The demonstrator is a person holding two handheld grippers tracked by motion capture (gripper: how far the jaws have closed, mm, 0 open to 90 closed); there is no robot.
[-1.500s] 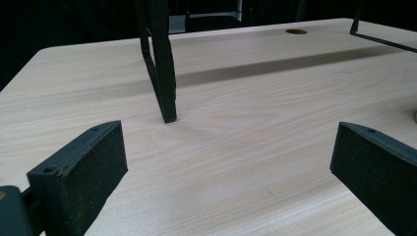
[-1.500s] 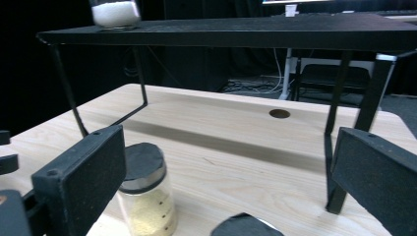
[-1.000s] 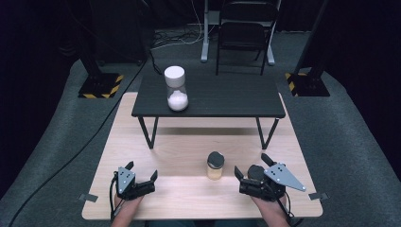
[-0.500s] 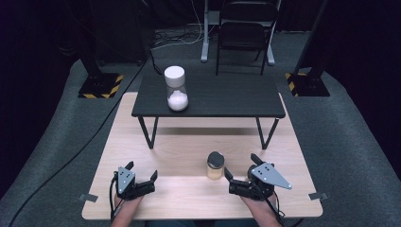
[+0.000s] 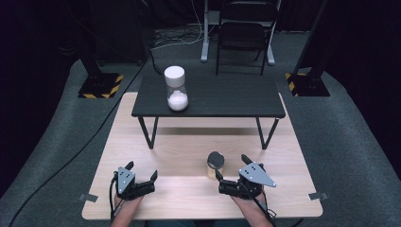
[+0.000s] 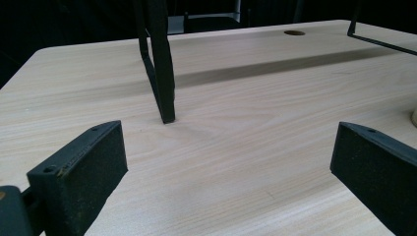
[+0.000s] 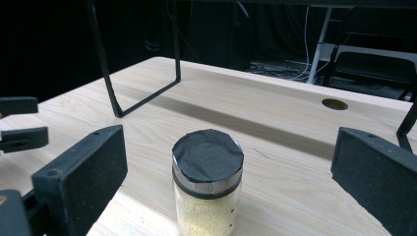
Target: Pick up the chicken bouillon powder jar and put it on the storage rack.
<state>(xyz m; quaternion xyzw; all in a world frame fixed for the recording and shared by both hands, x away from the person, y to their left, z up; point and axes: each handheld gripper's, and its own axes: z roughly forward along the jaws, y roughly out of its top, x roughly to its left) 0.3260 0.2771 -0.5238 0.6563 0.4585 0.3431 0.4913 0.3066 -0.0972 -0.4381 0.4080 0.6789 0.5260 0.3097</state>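
Observation:
A small glass jar (image 5: pixel 215 165) of yellowish grains with a dark lid stands upright on the pale wooden table (image 5: pixel 179 146), right of centre near the front. My right gripper (image 5: pixel 232 167) is open just behind and to the right of the jar. In the right gripper view the jar (image 7: pixel 207 189) stands between the spread jaws of that gripper (image 7: pixel 228 147), untouched by either. My left gripper (image 5: pixel 141 170) rests open at the front left, and in its own view the left gripper (image 6: pixel 226 152) holds nothing between its jaws.
A low black table (image 5: pixel 227 99) stands on the far half of the wooden table, with a white-lidded container of white powder (image 5: pixel 176 90) on it. Its thin black legs (image 6: pixel 162 73) rise ahead of my left gripper. A chair (image 5: pixel 243 33) stands beyond.
My right gripper has moved left toward the jar and turned so that its jaws face it. The left gripper has stayed in place.

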